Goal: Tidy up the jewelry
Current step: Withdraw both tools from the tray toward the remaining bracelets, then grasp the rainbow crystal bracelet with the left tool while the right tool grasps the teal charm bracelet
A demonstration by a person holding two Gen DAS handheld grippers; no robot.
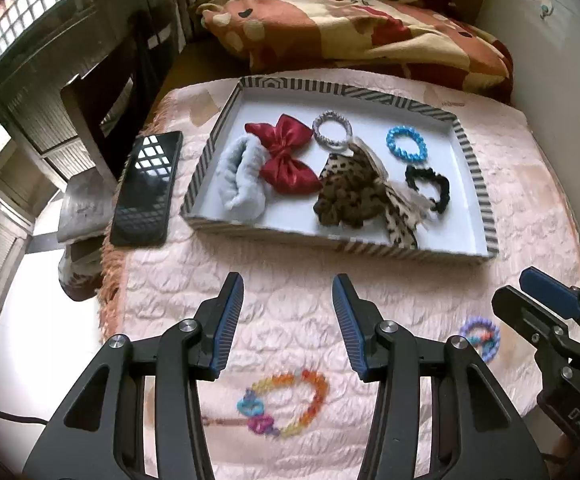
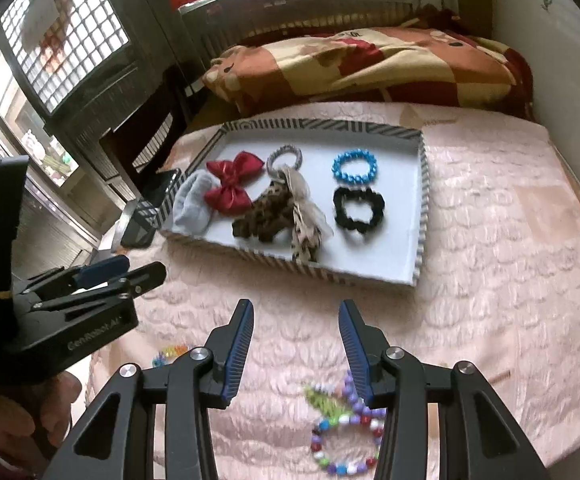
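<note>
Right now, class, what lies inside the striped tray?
Inside the striped tray: grey scrunchie, red bow, silver ring, blue bracelet, black scrunchie, leopard scrunchie. Anything beneath them is covered.

A striped-rimmed white tray (image 1: 469, 152) is set on the pink quilted bedcover, and in it are laid a red satin bow (image 1: 286, 156), a pale grey fluffy scrunchie (image 1: 242, 184), a silver-grey coil hair tie (image 1: 331, 128), a leopard-print scrunchie (image 1: 349, 196), a blue beaded bracelet (image 1: 406, 144) and a black scrunchie (image 1: 429, 188). Outside the tray, nearer the camera, an orange-and-yellow beaded bracelet (image 1: 286, 404) with blue and pink ornaments is spread flat on the cover. A multicoloured beaded bracelet (image 2: 345, 436) with a green ornament is seen flat well to its right.
</note>
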